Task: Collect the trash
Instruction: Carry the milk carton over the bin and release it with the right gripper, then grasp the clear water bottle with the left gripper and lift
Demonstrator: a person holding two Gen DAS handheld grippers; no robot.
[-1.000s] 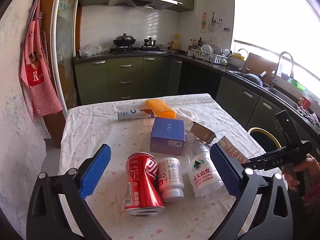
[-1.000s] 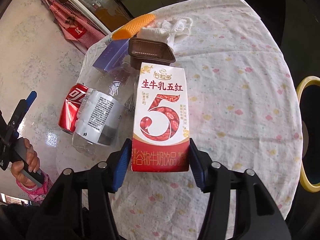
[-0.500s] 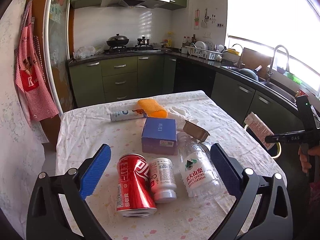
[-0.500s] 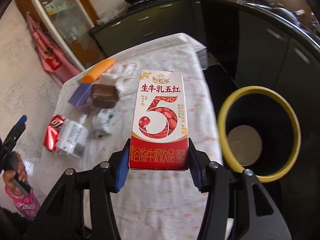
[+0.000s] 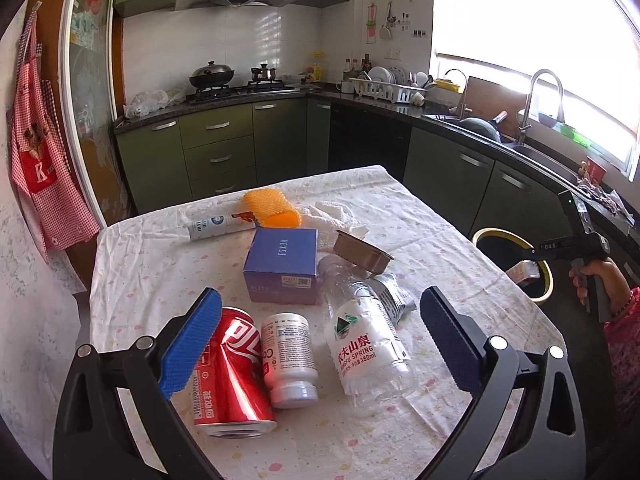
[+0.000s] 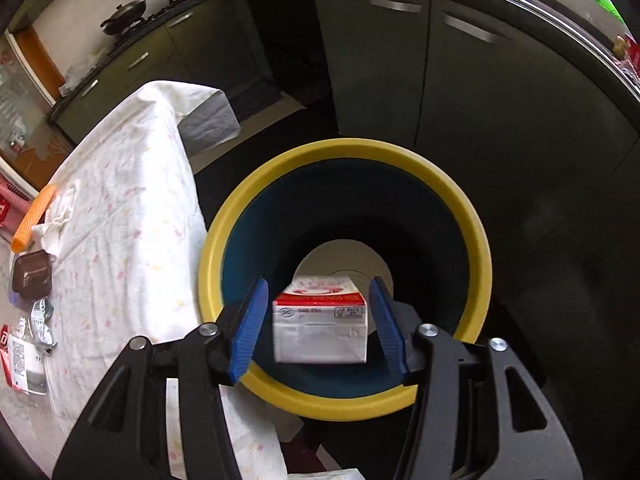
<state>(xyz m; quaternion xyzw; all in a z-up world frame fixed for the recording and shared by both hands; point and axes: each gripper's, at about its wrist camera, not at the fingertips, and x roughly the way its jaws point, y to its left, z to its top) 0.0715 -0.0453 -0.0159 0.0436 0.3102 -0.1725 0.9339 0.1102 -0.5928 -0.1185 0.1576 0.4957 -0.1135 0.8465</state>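
My right gripper is open above the yellow-rimmed bin. The red and white milk carton sits between the pads with gaps on both sides, dropping into the bin. In the left wrist view the carton is at the bin's rim. My left gripper is open and empty over the table, above a red cola can, a white pill bottle and a clear water bottle.
On the table also lie a blue box, a brown tray, an orange foam net, a white tube, a crumpled wrapper and white tissue. Dark cabinets stand behind the bin.
My right gripper swung from over the table to above the bin, tilted down and opened, releasing the carton. My left gripper stayed open and barely moved.
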